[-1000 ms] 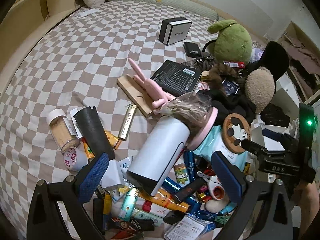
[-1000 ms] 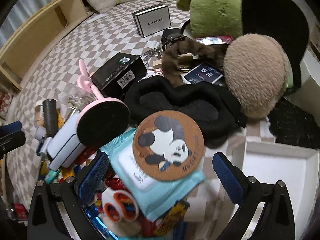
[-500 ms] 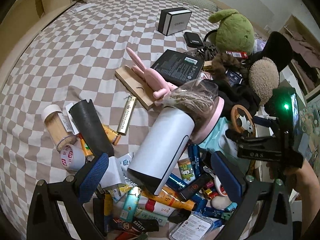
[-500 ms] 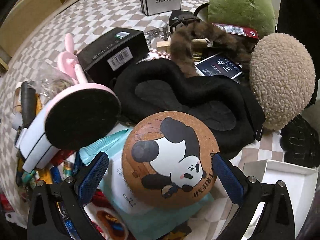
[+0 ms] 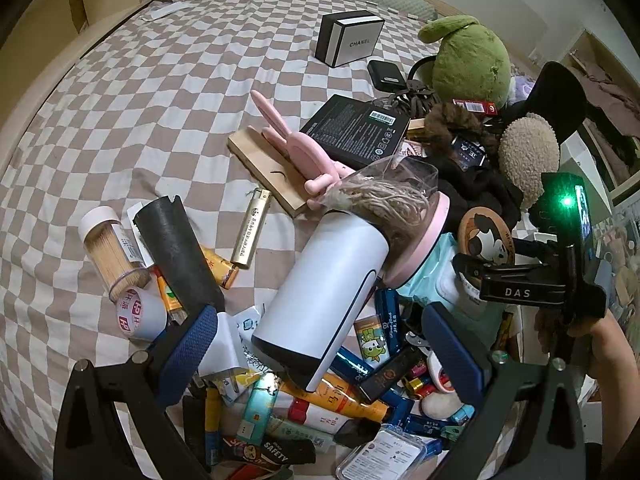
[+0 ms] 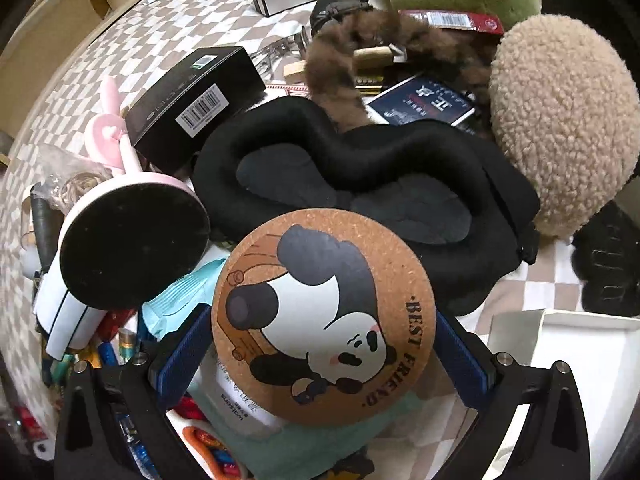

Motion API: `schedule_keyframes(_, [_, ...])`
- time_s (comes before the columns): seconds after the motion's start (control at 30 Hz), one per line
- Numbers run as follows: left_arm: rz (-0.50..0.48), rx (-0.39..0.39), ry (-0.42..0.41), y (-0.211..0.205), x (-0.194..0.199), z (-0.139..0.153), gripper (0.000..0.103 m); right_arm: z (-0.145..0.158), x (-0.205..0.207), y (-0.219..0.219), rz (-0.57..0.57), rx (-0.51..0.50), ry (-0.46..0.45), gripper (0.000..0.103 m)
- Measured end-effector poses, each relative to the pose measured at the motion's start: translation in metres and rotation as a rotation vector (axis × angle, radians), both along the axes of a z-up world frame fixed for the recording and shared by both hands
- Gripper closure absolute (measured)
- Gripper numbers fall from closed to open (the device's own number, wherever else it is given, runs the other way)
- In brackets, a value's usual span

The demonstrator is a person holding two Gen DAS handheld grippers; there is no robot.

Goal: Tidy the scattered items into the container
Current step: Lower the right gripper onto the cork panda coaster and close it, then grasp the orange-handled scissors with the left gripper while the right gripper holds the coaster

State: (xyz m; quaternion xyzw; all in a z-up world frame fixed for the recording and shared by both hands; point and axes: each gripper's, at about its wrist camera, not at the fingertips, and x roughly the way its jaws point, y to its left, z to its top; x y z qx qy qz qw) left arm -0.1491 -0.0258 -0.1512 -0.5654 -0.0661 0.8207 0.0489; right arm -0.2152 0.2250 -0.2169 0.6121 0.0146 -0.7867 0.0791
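Cork forms the round panda coaster (image 6: pixel 324 316), printed with "BEST FRIEND". It sits between the 2 blue pads of the right gripper (image 6: pixel 320 360). The left pad (image 6: pixel 180 354) and right pad (image 6: pixel 460 360) stand at the coaster's 2 edges, but whether they actually press on it cannot be told. The coaster rests on a pale blue wet-wipe pack (image 6: pixel 224 384), at the near edge of a black padded eye mask (image 6: pixel 360 184).

The left gripper (image 5: pixel 320 356) is spread wide and holds nothing. Its pads flank the lower end of a white cylindrical device (image 5: pixel 324 292) that lies tilted across the pile, its pink disc end (image 5: pixel 416 240) raised toward the coaster. In the left wrist view the right gripper's black body (image 5: pixel 532 280) appears at the coaster (image 5: pixel 486 240).

The white container (image 6: pixel 580 364) lies at lower right in the right wrist view, just beside the coaster and apart from it.

Scattered items on the checkered bedspread (image 5: pixel 140 100):
- 1 toothpick jar (image 5: pixel 110 252)
- 1 black tube (image 5: pixel 178 256)
- 1 gold lighter (image 5: pixel 252 234)
- 1 pink rabbit-ear stand (image 5: pixel 296 144) on a wooden board (image 5: pixel 256 156)
- 1 black barcode box (image 5: pixel 356 130)
- 1 Chanel box (image 5: pixel 352 38)
- 1 green plush toy (image 5: pixel 468 60)
- 1 beige fleece ball (image 6: pixel 564 120)
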Motion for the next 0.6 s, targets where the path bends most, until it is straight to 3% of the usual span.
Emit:
schedule_keyframes(0.27, [-0.004,-0.002,-0.003,0.003,-0.001,-0.001,0.000,0.010,0.004,0.000,-0.017,-0.018,0.000,0.005])
schedule_keyframes(0.43, [-0.011,0.000,-0.002,0.005,-0.002,-0.001,0.000,0.012,0.002,-0.007,0.001,0.030,0.020,0.005])
schedule_keyframes(0.6, [-0.019,-0.013,-0.017,0.008,-0.006,-0.007,0.000,0.029,0.006,-0.006,-0.008,-0.015,0.060,0.005])
